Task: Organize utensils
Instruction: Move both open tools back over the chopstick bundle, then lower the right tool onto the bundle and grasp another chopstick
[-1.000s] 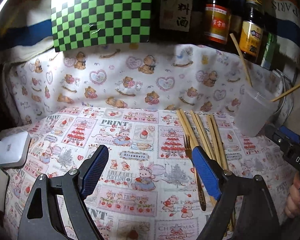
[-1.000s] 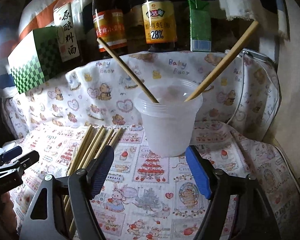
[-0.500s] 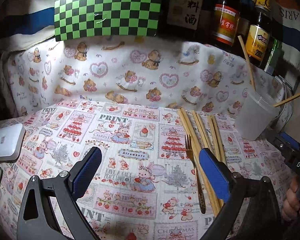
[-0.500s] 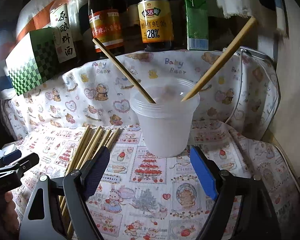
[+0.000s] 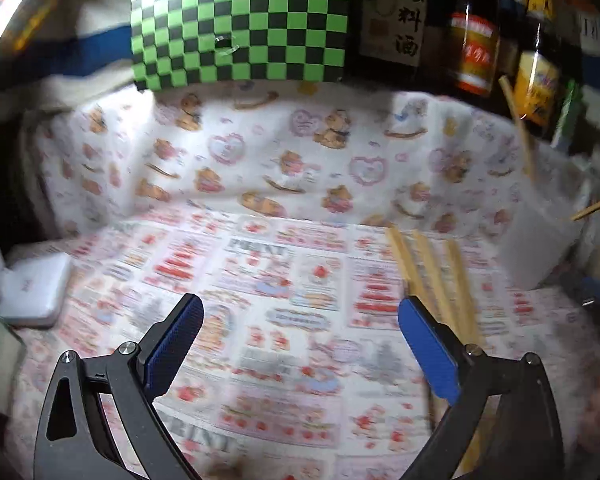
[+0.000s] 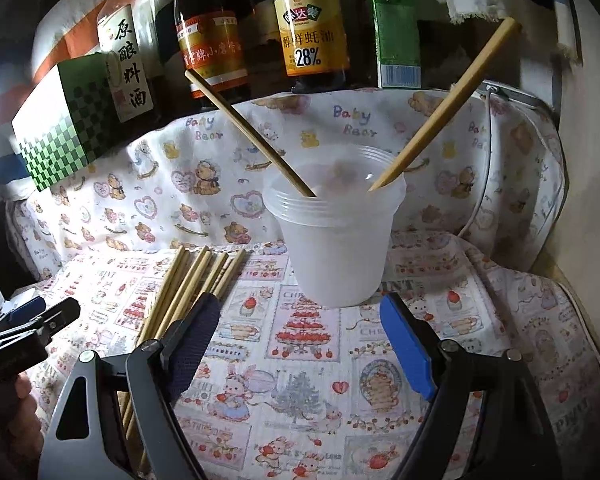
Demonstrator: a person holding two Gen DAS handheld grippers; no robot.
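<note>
Here two bamboo chopsticks stand in the translucent plastic cup [image 6: 334, 248], one chopstick [image 6: 248, 132] leaning left and the other chopstick [image 6: 446, 106] leaning right, so that they cross into a V above the rim. The cup looks like several nested cups, judging by the stacked rims, and it sits on the printed cloth [image 6: 300, 344] toward the back right of the surface, just ahead of the right gripper [image 6: 298, 342]. To the cup's left a bundle of loose chopsticks [image 6: 188, 284] lies flat on the cloth, roughly seven or eight pale tan sticks side by side with square-cut ends pointing at the rear; an exact count is hard because the near ends run under the right gripper's left finger. In the blurred left wrist view the same bundle [image 5: 432, 276] lies just beyond the right finger of the left gripper [image 5: 300, 338]. Both grippers are spread wide with nothing between their blue pads, only cloth. Behind, three sauce bottles [image 6: 312, 28] stand in a row with one green carton [image 6: 396, 36] and one green checkered box [image 5: 240, 24]. A small white device [image 5: 34, 294] rests at the far left.
</note>
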